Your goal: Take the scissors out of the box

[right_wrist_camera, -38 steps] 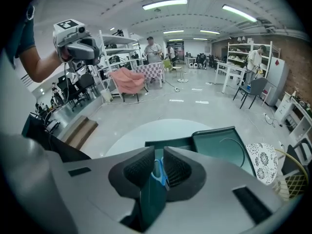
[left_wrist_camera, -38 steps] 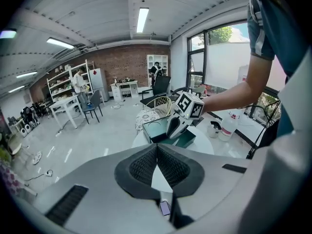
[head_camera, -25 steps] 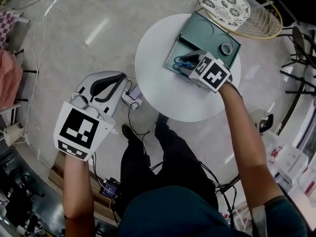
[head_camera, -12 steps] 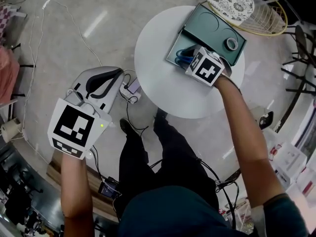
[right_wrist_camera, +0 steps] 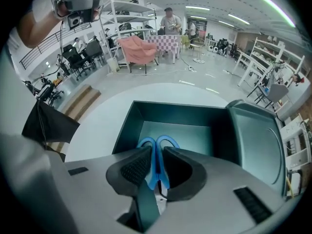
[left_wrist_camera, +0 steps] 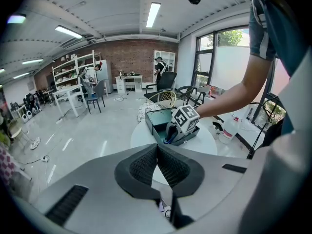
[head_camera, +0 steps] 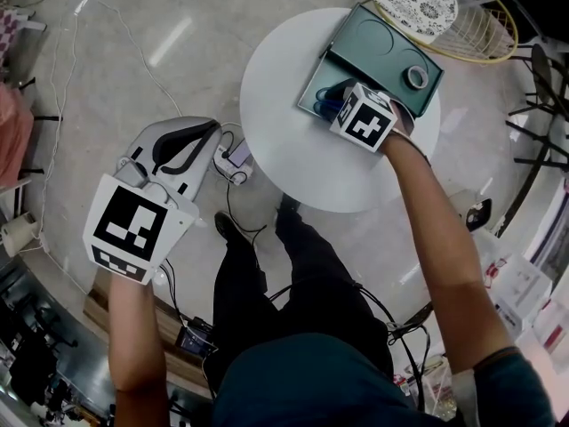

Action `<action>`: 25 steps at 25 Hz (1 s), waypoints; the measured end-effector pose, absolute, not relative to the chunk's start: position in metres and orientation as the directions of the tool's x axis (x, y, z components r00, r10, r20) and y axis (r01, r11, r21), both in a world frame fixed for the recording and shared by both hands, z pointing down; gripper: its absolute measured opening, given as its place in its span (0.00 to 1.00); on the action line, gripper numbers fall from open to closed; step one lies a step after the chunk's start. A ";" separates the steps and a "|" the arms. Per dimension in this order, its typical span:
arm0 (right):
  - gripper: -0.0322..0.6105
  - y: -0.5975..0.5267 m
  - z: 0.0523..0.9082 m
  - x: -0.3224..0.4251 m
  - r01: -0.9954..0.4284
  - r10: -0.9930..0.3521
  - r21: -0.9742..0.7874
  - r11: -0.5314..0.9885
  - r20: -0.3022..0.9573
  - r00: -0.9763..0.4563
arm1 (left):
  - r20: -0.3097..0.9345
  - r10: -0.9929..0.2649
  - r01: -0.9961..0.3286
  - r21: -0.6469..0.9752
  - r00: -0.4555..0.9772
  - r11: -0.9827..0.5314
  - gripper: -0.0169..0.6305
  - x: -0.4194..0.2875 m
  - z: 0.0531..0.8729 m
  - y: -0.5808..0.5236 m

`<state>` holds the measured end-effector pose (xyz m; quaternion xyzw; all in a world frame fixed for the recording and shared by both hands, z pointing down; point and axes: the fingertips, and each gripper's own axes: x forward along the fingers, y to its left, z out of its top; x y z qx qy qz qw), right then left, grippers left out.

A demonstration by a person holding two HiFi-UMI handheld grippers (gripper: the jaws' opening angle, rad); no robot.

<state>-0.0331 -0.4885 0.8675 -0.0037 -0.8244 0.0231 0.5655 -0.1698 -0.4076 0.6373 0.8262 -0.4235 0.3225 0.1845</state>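
The scissors point(head_camera: 327, 96) have blue handles and sit at the near end of an open teal box point(head_camera: 322, 68) on a round white table point(head_camera: 284, 140). My right gripper point(head_camera: 342, 107) reaches into the box from the near side. In the right gripper view its jaws point(right_wrist_camera: 156, 155) are shut on the scissors' blue handles point(right_wrist_camera: 163, 141), with the handle loops poking out over the box floor point(right_wrist_camera: 190, 130). My left gripper point(head_camera: 182, 145) hangs over the floor left of the table, its pads shut together point(left_wrist_camera: 157, 150) with nothing between them.
The box's lid point(head_camera: 382, 47) lies open on the far side with a roll of tape point(head_camera: 415, 78) on it. A wire basket point(head_camera: 476, 34) with a patterned cushion point(head_camera: 409, 3) stands behind the table. Cables and a power strip point(head_camera: 233, 160) lie on the floor by my legs.
My right gripper has edged a little up and left along the box with the scissors between its jaws. The left gripper has drifted slightly left.
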 end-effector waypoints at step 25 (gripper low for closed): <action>0.19 -0.520 0.713 -0.016 -0.358 -0.329 0.153 0.921 0.797 -0.506 | 0.663 -0.624 -0.804 -0.057 0.413 -0.592 0.05 -0.188 0.566 -0.403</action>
